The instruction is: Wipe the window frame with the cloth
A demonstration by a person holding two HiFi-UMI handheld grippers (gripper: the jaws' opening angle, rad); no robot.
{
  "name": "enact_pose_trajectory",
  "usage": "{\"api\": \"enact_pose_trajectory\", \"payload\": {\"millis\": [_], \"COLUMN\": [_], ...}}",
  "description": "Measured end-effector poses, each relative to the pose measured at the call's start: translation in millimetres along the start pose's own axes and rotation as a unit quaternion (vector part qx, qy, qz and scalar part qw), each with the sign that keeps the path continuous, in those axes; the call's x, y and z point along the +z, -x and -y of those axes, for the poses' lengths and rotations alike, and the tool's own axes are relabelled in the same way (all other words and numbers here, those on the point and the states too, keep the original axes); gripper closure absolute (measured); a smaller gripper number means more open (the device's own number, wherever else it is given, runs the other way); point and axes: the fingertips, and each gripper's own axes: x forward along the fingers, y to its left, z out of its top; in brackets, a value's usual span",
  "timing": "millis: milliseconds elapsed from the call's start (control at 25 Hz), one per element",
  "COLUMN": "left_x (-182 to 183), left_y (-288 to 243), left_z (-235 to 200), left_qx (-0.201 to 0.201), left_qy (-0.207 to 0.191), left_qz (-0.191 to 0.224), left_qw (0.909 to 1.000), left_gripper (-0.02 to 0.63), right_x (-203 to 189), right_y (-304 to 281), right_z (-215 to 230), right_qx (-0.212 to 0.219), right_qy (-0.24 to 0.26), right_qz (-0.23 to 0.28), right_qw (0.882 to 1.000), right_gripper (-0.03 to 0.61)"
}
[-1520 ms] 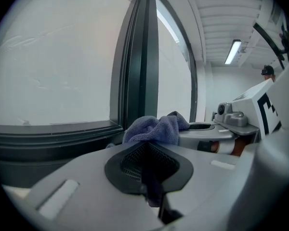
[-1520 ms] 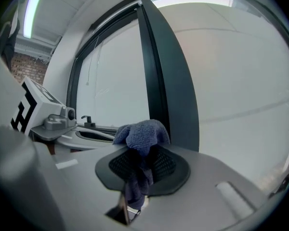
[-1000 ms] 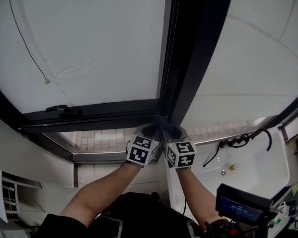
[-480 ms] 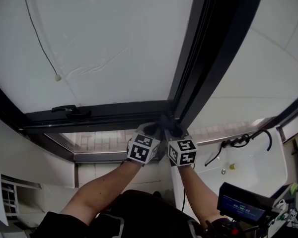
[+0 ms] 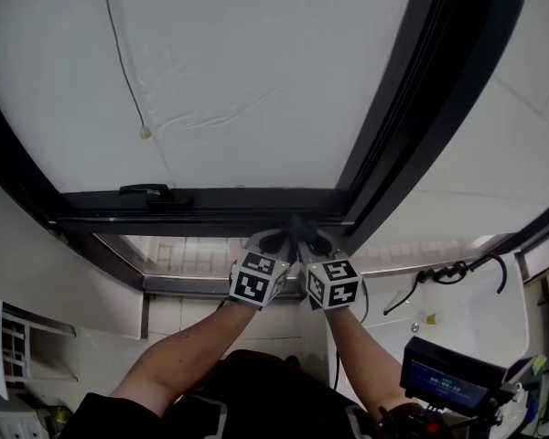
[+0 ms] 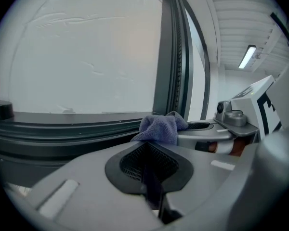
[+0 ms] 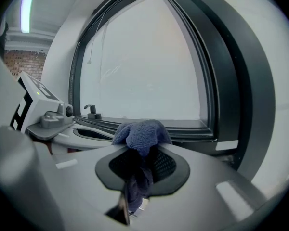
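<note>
Both grippers at the bottom rail, cloth bunched between them.

My right gripper (image 7: 143, 154) is clamped on the blue cloth (image 7: 141, 133): a fold runs down through its jaws and the rest puffs out past the tips. My left gripper (image 6: 150, 150) sits just beside it with its jaws pressed together. The cloth is heaped right at their tips, and I cannot tell whether an edge is caught there. From the head view the cloth rests against the dark window frame (image 5: 220, 199), on the lower rail close to the corner where the upright post (image 5: 412, 108) meets it. The window handle (image 5: 151, 192) lies on the same rail, well off to the left.
</note>
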Motion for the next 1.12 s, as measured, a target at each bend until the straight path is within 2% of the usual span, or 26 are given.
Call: {"api": "enact_pose_trajectory", "payload": {"millis": [400,640,1120], "left_x": [-7.0,-6.9,-14.8], "left_y": [42.6,58.1,108.0], "left_z": [-43.2,-63.8,-114.1], "left_qx": [0.034,0.055,0.096], "left_qy": [0.005,0.01,0.036], "left_qz": [0.0,0.004,0.015], "left_qw": [0.9994,0.9984,0.9946], "left_gripper": [0.62,0.62,0.62], "right_x": [3.3,6.9,13.4], "right_y": [-28.2,-39.9,-70.0], "right_z": [-54.7,-75.5,-140.3], "right_qx": [0.041,0.044,0.1], "right_qy": [0.005,0.0,0.023], "right_qz": [-0.006,-0.01,-0.021], "right_qw": [0.999,0.999,0.994], "right_gripper": [0.526,0.525,0.525]}}
